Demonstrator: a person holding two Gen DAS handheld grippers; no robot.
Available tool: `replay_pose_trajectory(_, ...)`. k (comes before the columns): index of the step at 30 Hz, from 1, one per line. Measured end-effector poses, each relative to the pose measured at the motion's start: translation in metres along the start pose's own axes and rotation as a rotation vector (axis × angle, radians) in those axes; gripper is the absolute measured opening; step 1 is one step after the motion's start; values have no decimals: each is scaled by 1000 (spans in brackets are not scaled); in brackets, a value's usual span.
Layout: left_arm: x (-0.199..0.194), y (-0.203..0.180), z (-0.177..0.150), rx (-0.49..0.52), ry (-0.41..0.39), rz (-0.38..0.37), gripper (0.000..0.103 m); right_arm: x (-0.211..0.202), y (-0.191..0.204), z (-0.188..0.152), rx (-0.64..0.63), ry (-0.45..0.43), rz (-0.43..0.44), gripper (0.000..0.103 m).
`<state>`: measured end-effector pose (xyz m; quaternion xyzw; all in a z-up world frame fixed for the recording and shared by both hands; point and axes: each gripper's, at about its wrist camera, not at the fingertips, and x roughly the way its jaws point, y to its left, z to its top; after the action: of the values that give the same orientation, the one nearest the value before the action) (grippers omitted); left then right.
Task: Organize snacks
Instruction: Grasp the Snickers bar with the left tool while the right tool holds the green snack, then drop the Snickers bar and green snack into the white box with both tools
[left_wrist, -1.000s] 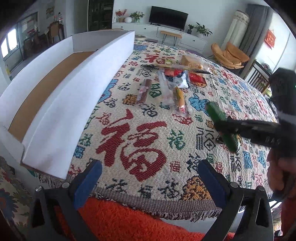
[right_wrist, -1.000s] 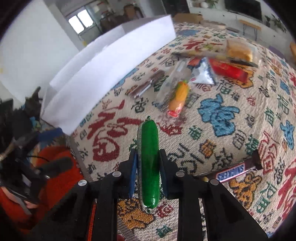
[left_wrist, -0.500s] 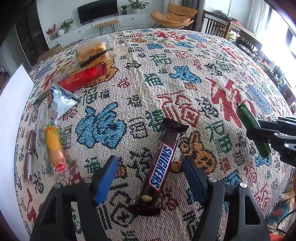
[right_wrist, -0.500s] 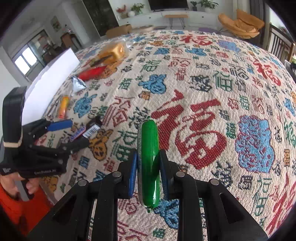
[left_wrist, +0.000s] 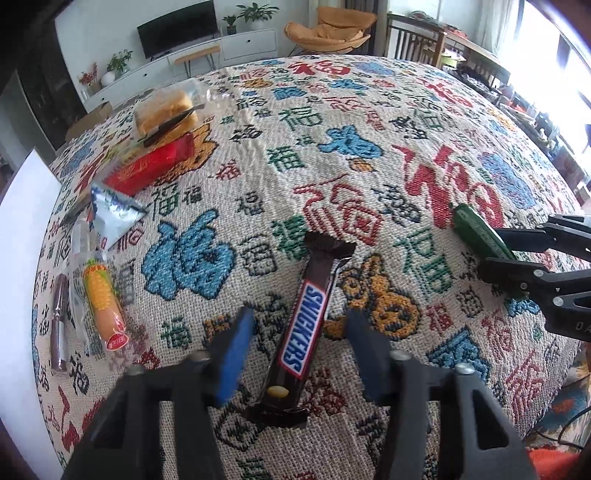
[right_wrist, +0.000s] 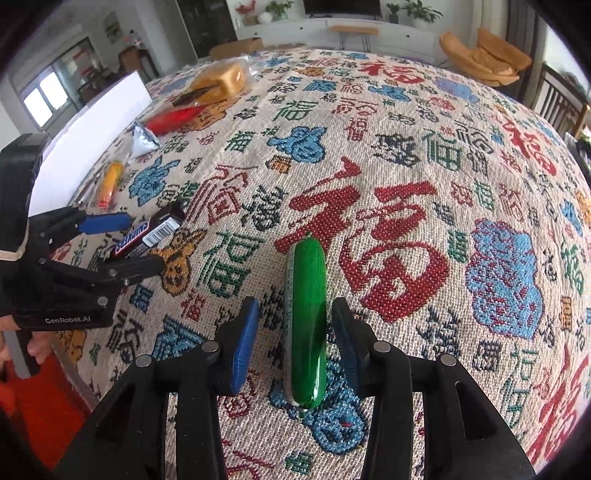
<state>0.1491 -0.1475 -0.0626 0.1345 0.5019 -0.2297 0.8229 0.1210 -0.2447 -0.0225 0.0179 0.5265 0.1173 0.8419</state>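
Left wrist, left hand-held gripper (left_wrist: 299, 317) closing astride Snickers (left_wrist: 314, 280), right hand-held gripper (right_wrist: 295, 306) opening around green sausage (right_wrist: 306, 339), open cloth (right_wrist: 406, 147) beyond

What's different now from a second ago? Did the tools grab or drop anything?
The left tool swung from the white box over to the chocolate bar and has been closing around it, pads not yet touching. The right tool carried the green sausage across the cloth, then opened and let it go; it lies between the open jaws. The red packet and bread stayed put.
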Motion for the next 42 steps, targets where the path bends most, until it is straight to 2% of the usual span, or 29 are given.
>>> replay_pose_trajectory(1,-1,-2,1,1,3,-16,17,2,0,0,-6,16,-4,39)
replay_pose_trajectory(3,-7,0,0,-18,-14,-22,17,2,-2,-2,-14,34,-14,24)
replay_pose_trajectory(7,-41,34,-22,-208,-96,-130,17,-10,-4,-4,45,30,64,23)
replay_pose_trajectory(11,-109,86,-53,-370,-214,-133,17,-17,27,15,22,8,176,23)
replay_pose_trajectory(14,-176,141,-79,-471,-313,-58,17,-25,84,52,-73,-39,280,23)
replay_pose_trajectory(17,-229,206,-107,-585,-354,62,17,-39,162,99,-164,-93,432,23)
replay_pose_trajectory(19,-250,247,-127,-656,-343,174,17,-48,222,128,-221,-117,534,23)
replay_pose_trajectory(23,-256,307,-158,-753,-277,317,18,-42,335,172,-278,-96,669,24)
replay_pose_trajectory(24,-253,316,-163,-778,-254,353,21,-37,357,180,-267,-88,700,26)
replay_pose_trajectory(25,-251,323,-169,-802,-241,372,33,-32,374,188,-256,-80,727,29)
replay_pose_trajectory(26,-249,327,-174,-824,-240,377,55,-28,384,193,-236,-84,738,33)
replay_pose_trajectory(27,-250,327,-180,-844,-255,378,66,-26,387,196,-208,-91,744,44)
replay_pose_trajectory(28,-251,323,-186,-856,-285,381,82,-25,385,197,-180,-100,752,48)
replay_pose_trajectory(29,-252,317,-191,-858,-323,379,87,-26,378,195,-161,-111,758,49)
replay_pose_trajectory(30,-252,310,-193,-853,-347,370,88,-28,369,190,-156,-125,751,52)
replay_pose_trajectory(31,-248,302,-194,-845,-349,353,88,-29,355,184,-163,-142,722,58)
replay_pose_trajectory(32,-244,291,-192,-831,-346,328,88,-29,340,178,-173,-165,667,62)
replay_pose_trajectory(34,-233,263,-186,-778,-351,257,88,-26,301,165,-186,-211,525,69)
replay_pose_trajectory(36,-215,229,-170,-694,-342,185,88,-12,252,139,-179,-241,359,72)
replay_pose_trajectory(39,-173,181,-141,-570,-282,101,90,23,177,102,-125,-223,35,72)
replay_pose_trajectory(40,-155,170,-132,-538,-250,88,90,33,151,95,-76,-200,-34,72)
replay_pose_trajectory(42,-120,154,-114,-506,-183,99,90,48,108,84,27,-171,-88,72)
